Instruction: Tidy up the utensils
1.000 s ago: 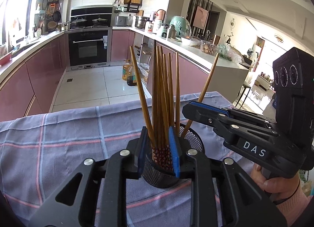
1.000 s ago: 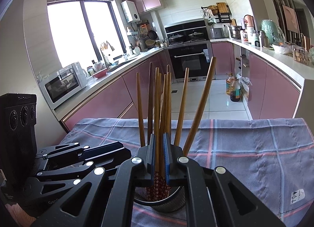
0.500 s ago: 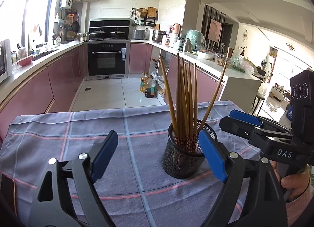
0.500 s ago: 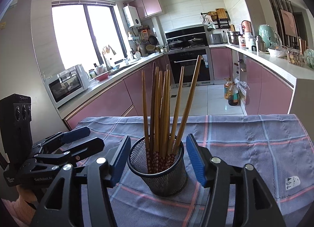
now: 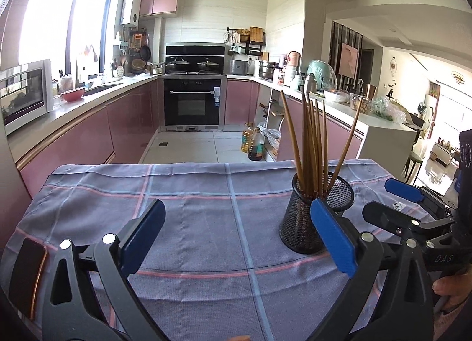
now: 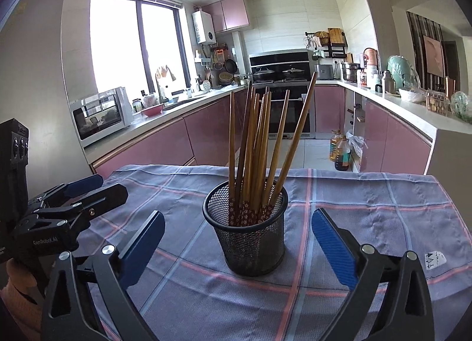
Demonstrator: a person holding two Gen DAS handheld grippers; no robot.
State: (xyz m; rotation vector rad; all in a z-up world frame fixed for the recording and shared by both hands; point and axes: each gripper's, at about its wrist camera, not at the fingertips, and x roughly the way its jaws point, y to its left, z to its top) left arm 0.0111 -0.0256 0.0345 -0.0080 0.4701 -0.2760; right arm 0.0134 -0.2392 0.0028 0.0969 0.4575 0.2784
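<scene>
I am looking along both tools at a surface (image 6: 383, 211) covered by a grey-blue checked cloth (image 5: 206, 208) with pink and pale blue lines. A black mesh holder (image 6: 250, 240) stands upright on the cloth, and a bunch of brown wooden chopsticks (image 6: 256, 146) stands in it, patterned red ends down inside the mesh, plain ends fanning upward; one chopstick leans out to the right of the rest. My right tool (image 6: 239, 242) has its two blue-padded fingers spread wide apart, gripping nothing. In the right wrist view the holder sits centred between those fingers and a little beyond their tips, touching neither pad. My left tool (image 5: 239, 237) is likewise spread wide and holds nothing. In the left wrist view the holder stands off to the right, just behind the right-hand blue pad (image 5: 333, 237), which overlaps the mesh in the picture; I cannot tell whether the two touch. The bare cloth fills the gap between the left tool's fingers. Each view also shows the other tool from the side: the left tool appears at the left edge of the right wrist view, near the holder but apart from it, and the right tool appears at the right edge of the left wrist view, just beside the holder. Behind the surface is a kitchen with pink cabinets (image 6: 165, 146), a black oven (image 5: 193, 102), a white microwave (image 6: 100, 115) and oil bottles (image 5: 253, 143) on the floor.
</scene>
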